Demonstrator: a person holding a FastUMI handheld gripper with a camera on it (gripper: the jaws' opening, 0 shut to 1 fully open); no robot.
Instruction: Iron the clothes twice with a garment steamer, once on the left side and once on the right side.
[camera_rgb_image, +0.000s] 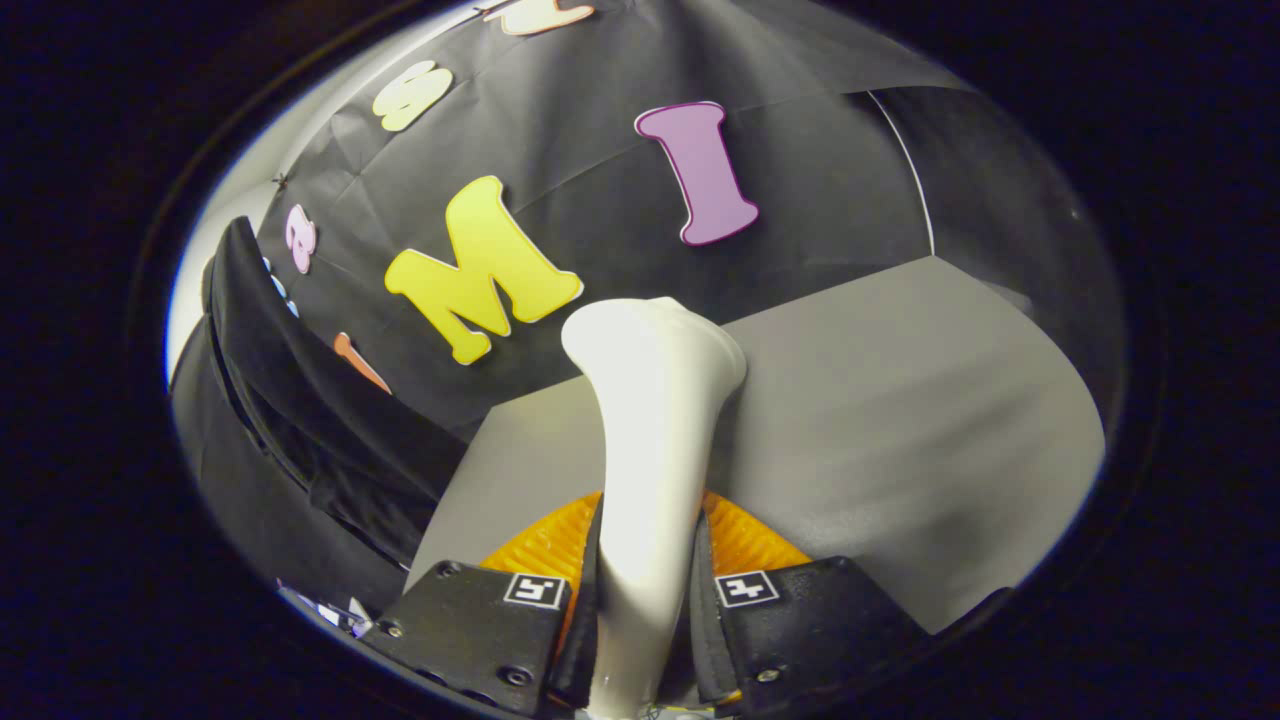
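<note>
Tongs (645, 600) pinching the slim waist of the off-white plastic garment steamer (650, 440), one finger pressed to each flank. Long axis of the steamer running straight ahead out of the tongs, flaring to a wider, rounded head at the far end, that head hanging over the grey counter (900, 420). An orange ribbed part (745, 540) showing just behind the handle, between the fingers; what it belongs to cannot be told.

Dark, black fabric garment (300, 420) hanging off to the left of the steamer, well apart from the head, its folds and edge running roughly upright against the booth's black wall. No contact between head and cloth.

Deciding relation: cloth lying left and slightly ahead of the tongs, steamer head pointed forward rather than at it. Next move, by judgement: swing the head leftward to face the fabric, then stroke along one side. Neither pass apparently under way.
</note>
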